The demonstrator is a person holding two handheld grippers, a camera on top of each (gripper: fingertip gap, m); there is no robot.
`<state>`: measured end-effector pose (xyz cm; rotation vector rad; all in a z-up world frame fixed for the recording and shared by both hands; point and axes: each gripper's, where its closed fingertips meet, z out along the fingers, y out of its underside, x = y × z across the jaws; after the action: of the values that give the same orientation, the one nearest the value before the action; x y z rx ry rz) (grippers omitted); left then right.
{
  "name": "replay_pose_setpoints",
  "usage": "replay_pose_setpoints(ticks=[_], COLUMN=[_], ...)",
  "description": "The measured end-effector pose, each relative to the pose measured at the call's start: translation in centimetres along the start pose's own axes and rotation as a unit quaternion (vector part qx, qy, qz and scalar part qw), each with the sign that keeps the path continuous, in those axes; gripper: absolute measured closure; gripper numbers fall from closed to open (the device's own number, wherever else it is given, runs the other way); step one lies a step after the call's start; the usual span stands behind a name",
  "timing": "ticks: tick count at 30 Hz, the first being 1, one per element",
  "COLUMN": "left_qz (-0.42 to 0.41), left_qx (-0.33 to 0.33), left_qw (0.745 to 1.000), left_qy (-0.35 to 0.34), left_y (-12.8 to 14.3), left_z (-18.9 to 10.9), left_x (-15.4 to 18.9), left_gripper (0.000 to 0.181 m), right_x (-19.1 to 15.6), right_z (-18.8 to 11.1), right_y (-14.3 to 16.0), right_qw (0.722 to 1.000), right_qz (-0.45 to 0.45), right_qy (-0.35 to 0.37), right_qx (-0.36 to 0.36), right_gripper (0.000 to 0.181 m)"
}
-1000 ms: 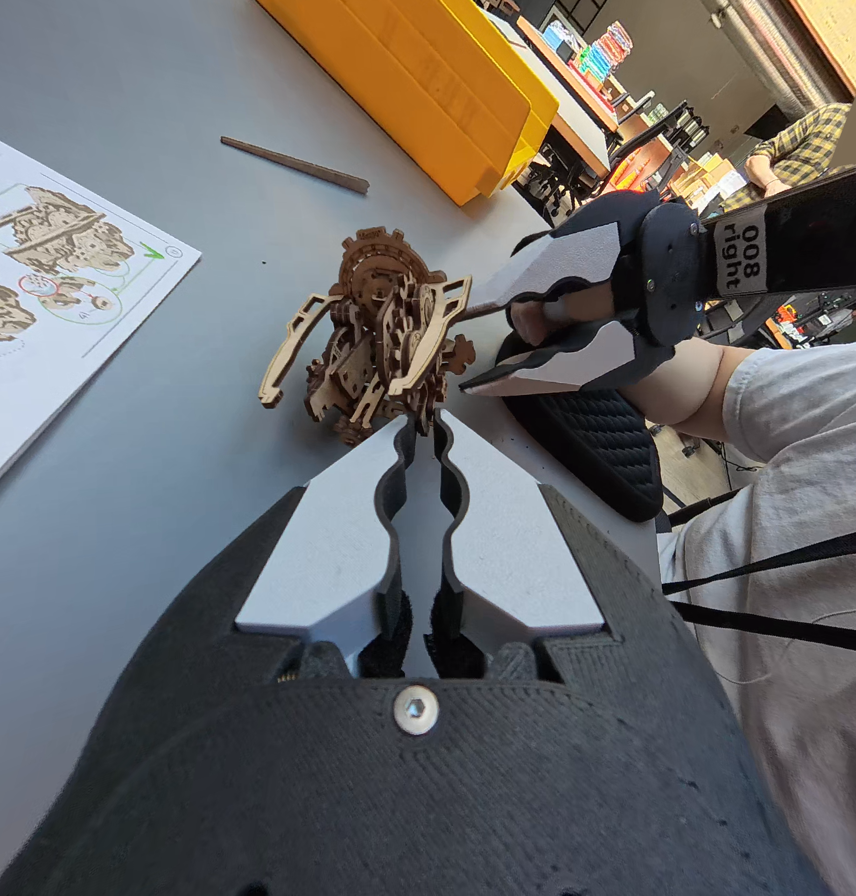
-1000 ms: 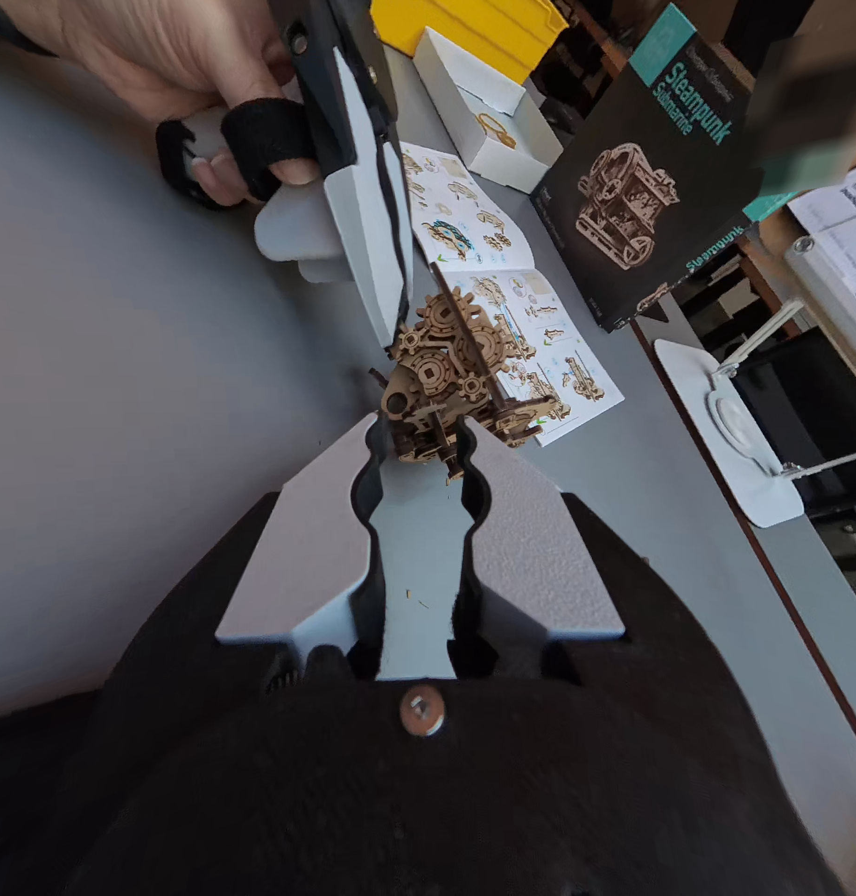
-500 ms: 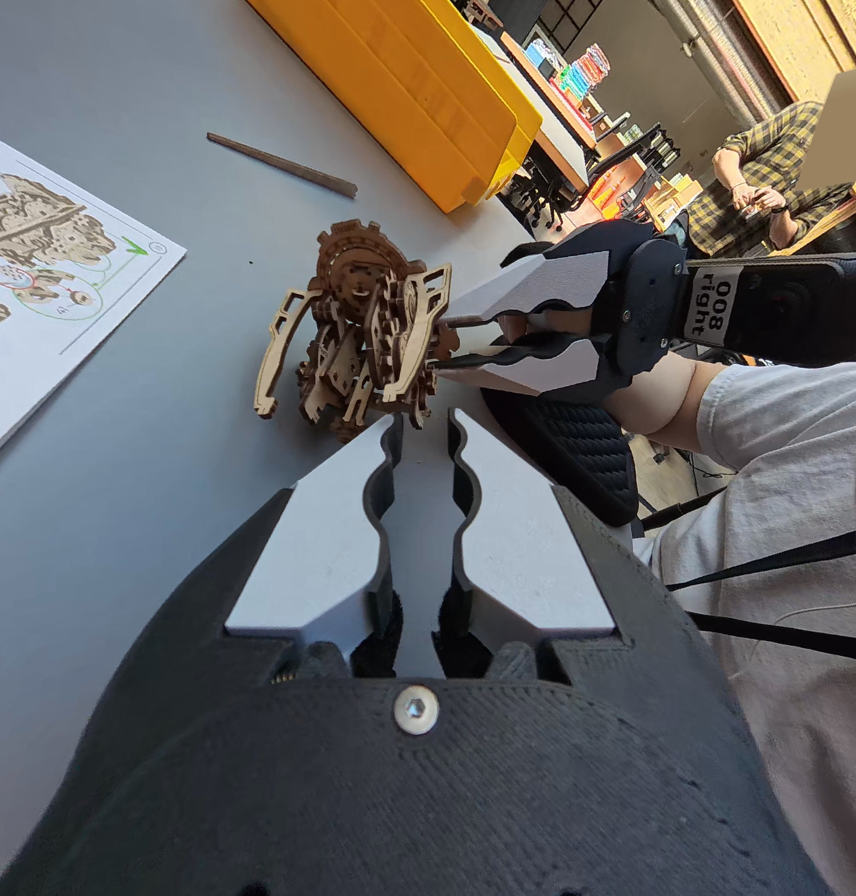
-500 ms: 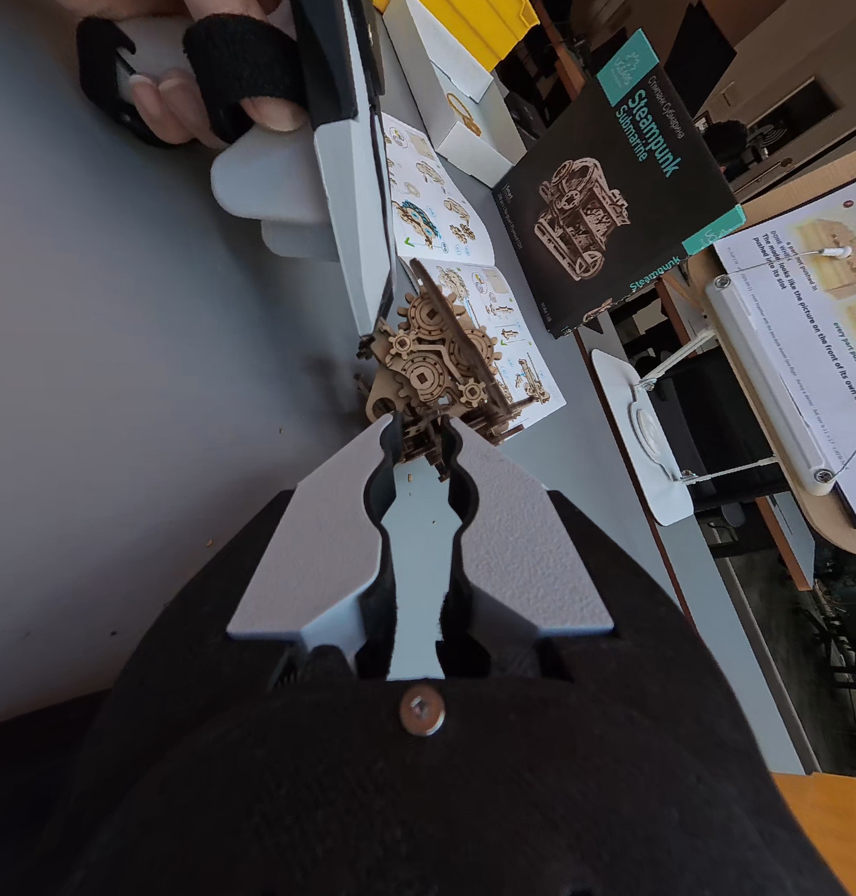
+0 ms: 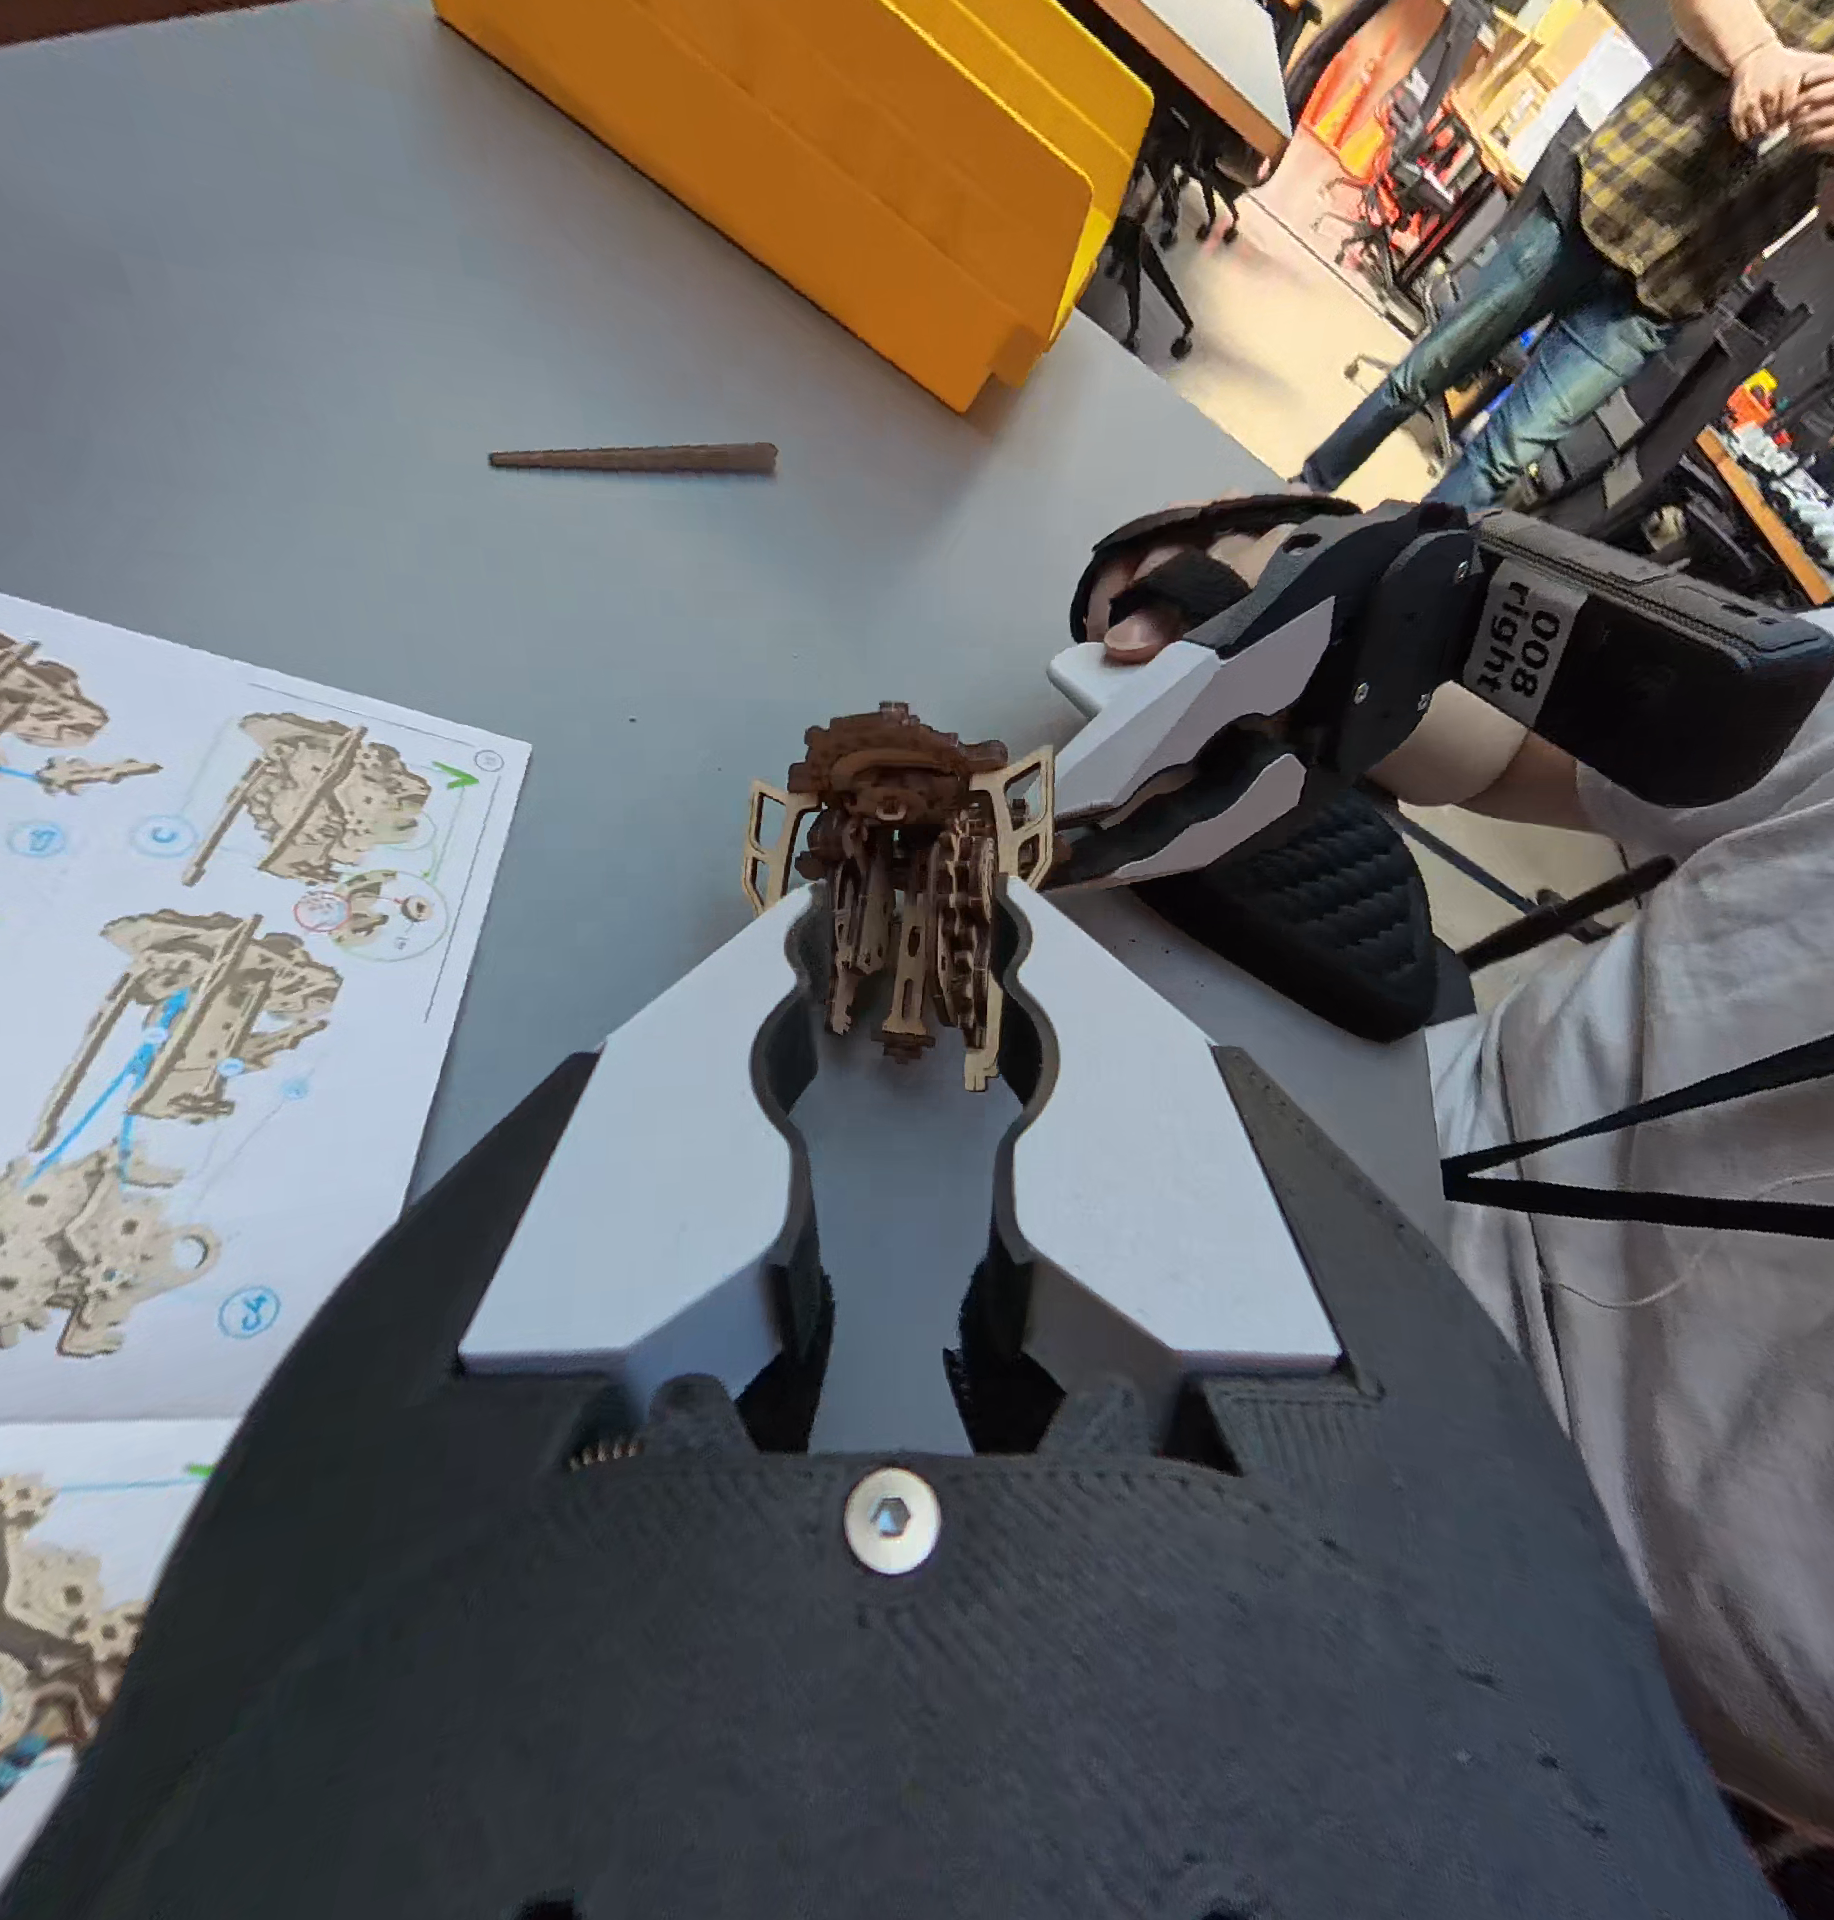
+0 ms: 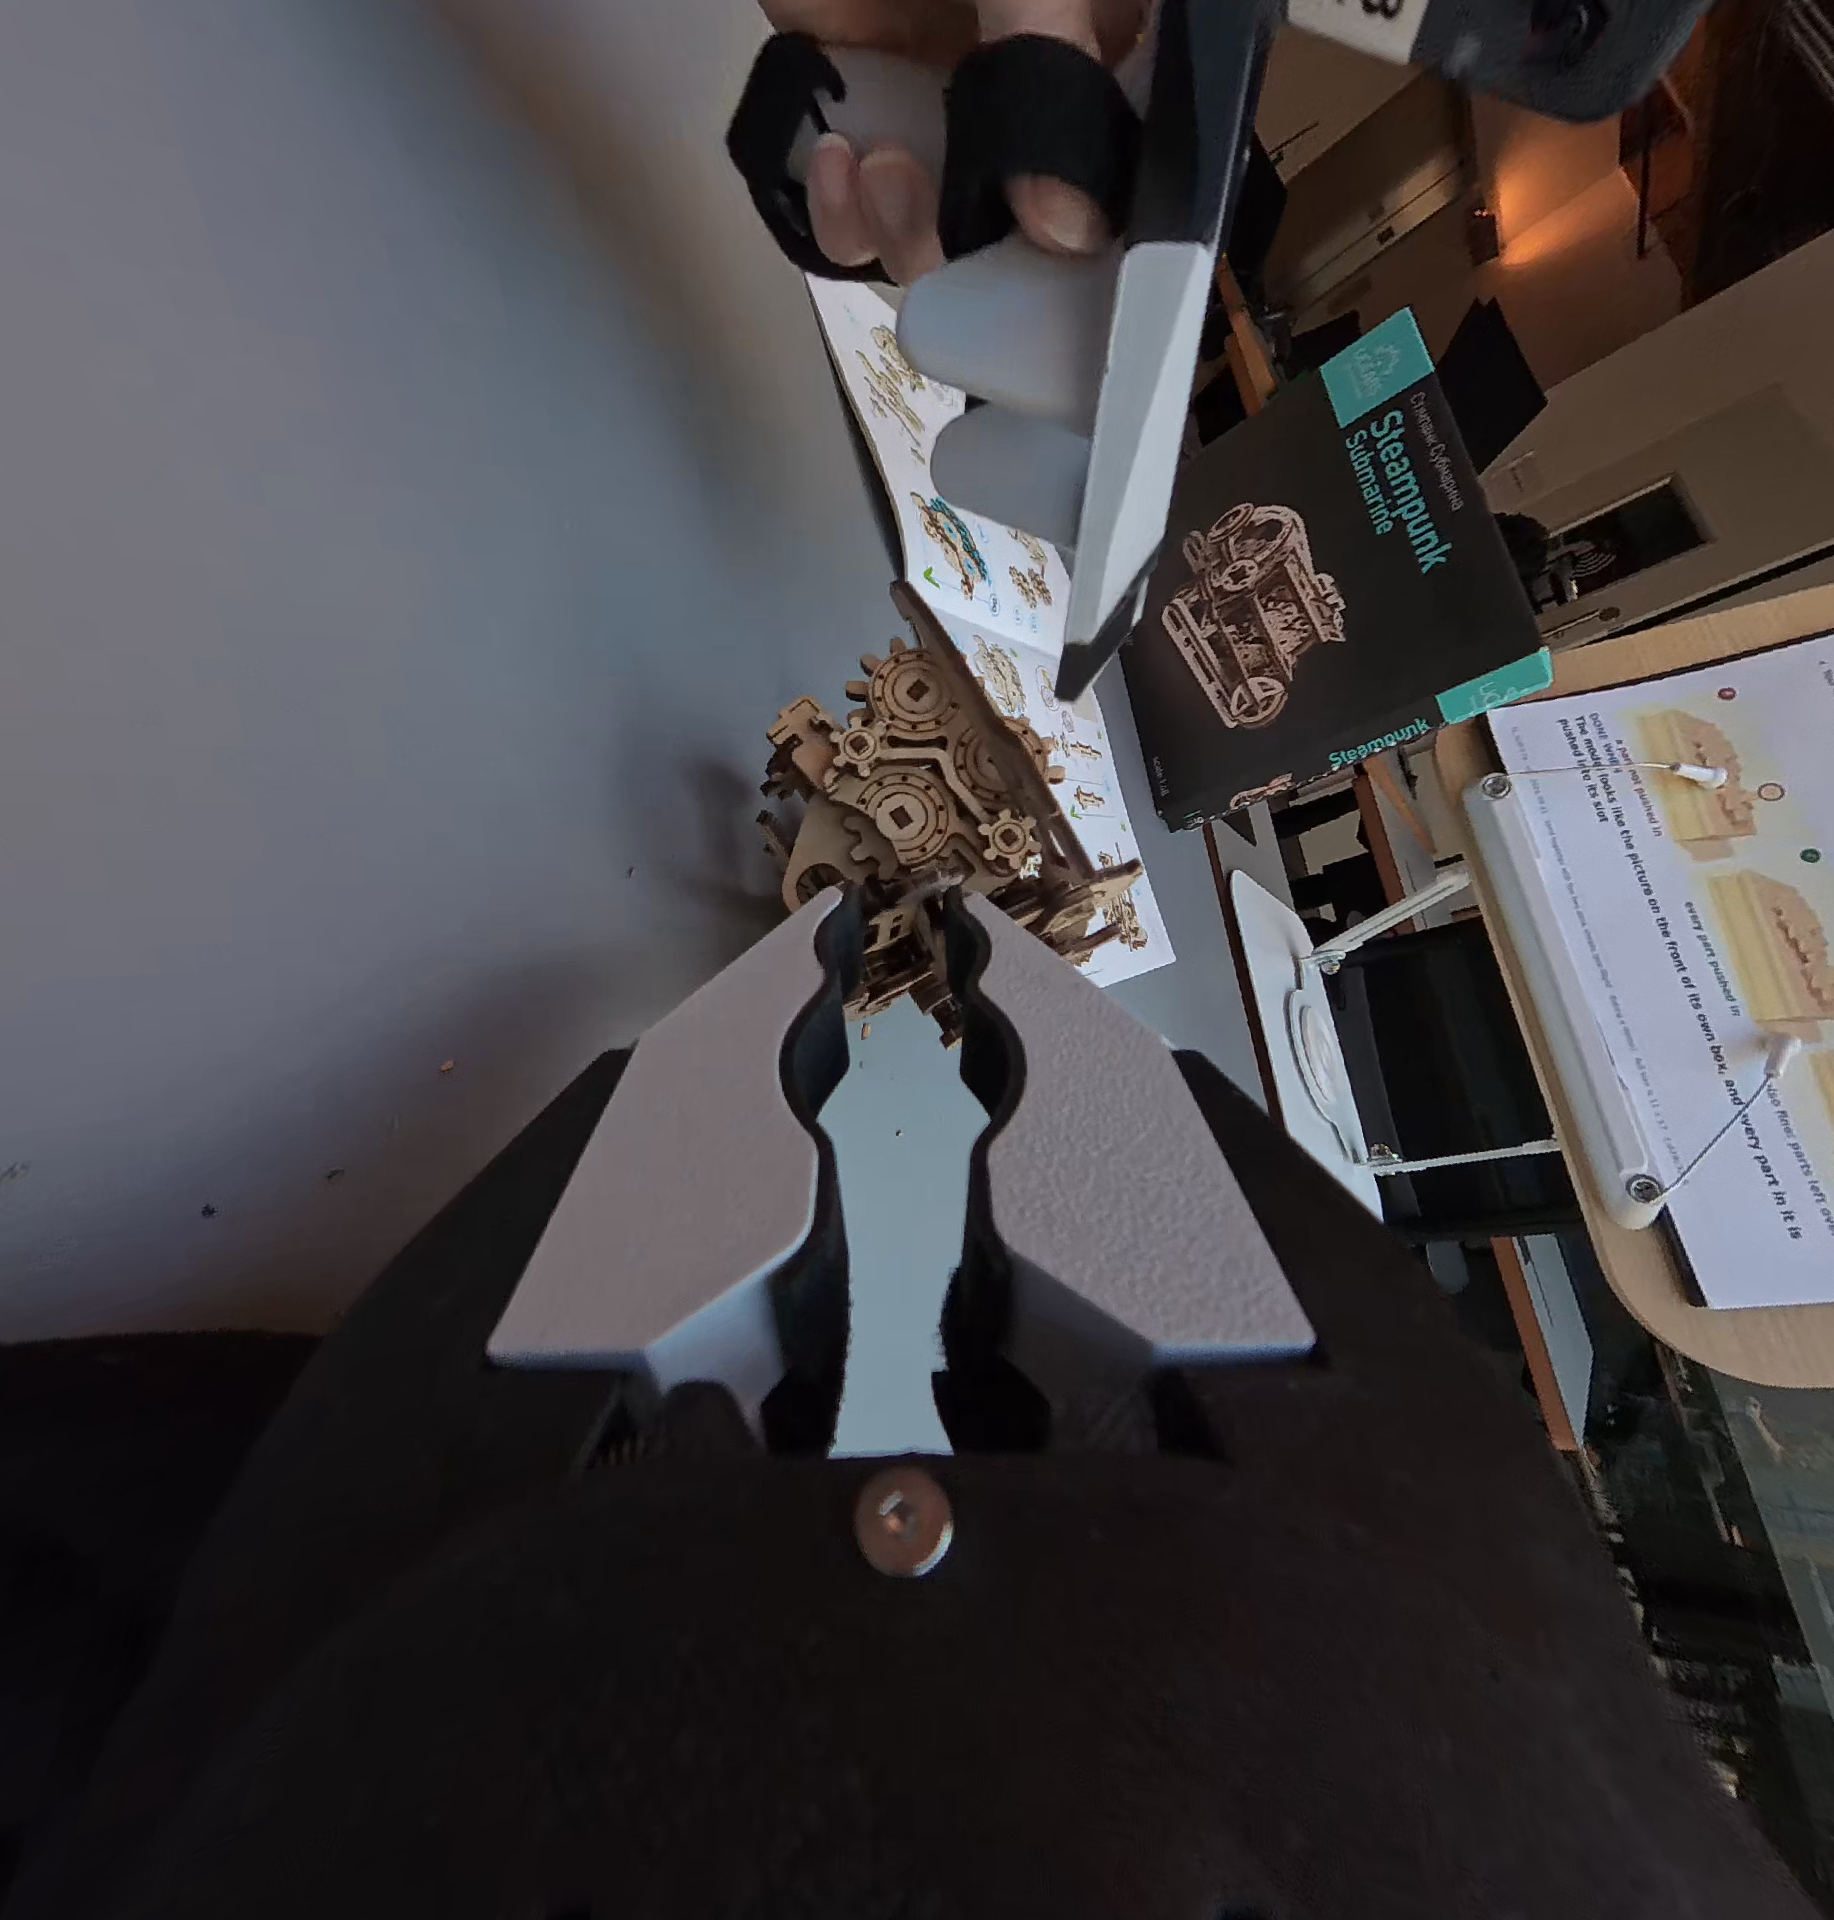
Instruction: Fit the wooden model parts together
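The wooden model (image 5: 892,821), a cluster of gears and frames, is off the grey table (image 5: 373,416). My right gripper (image 6: 892,914) is shut on its lower edge (image 6: 913,790). In the left wrist view the right gripper (image 5: 1064,842) comes in from the right onto the model's side frame. My left gripper (image 5: 902,904) is open, with the model between its fingertips; I cannot tell whether they touch it. In the right wrist view the left gripper (image 6: 1079,665) is edge-on just above and right of the model.
An instruction sheet (image 5: 165,935) lies to the left. A thin wooden stick (image 5: 632,457) and a yellow bin (image 5: 840,177) lie farther back. A black model box (image 6: 1328,582) stands beyond the sheet. A black textured pad (image 5: 1308,935) sits at the table edge. Across from one pair of fingers to the other is roughly 6 cm.
My left gripper has opened wider and moved forward so the model is between its fingertips. The right gripper has turned and lifted the model, staying shut on it.
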<state>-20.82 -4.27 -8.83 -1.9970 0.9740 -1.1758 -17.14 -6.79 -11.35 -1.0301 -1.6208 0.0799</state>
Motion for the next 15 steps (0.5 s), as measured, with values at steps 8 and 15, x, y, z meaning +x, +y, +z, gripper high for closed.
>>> replay_pose_setpoints(ticks=[8,15], left_qz=[-0.031,-0.033], left_qx=[-0.091,-0.114], left_qw=[0.992,0.985], left_qy=[0.079,0.128], left_y=[0.4,1.4], left_z=[2.7,3.4], left_x=[1.0,1.9], left_gripper=[0.154,0.163], right_x=[0.0,-0.3], right_z=[-0.8,-1.1], right_y=[-0.4,-0.2], right_qw=[0.999,0.998], right_qz=[-0.029,-0.047], right_qy=[0.003,-0.004], right_qx=[0.019,0.03], right_gripper=[0.168,0.167])
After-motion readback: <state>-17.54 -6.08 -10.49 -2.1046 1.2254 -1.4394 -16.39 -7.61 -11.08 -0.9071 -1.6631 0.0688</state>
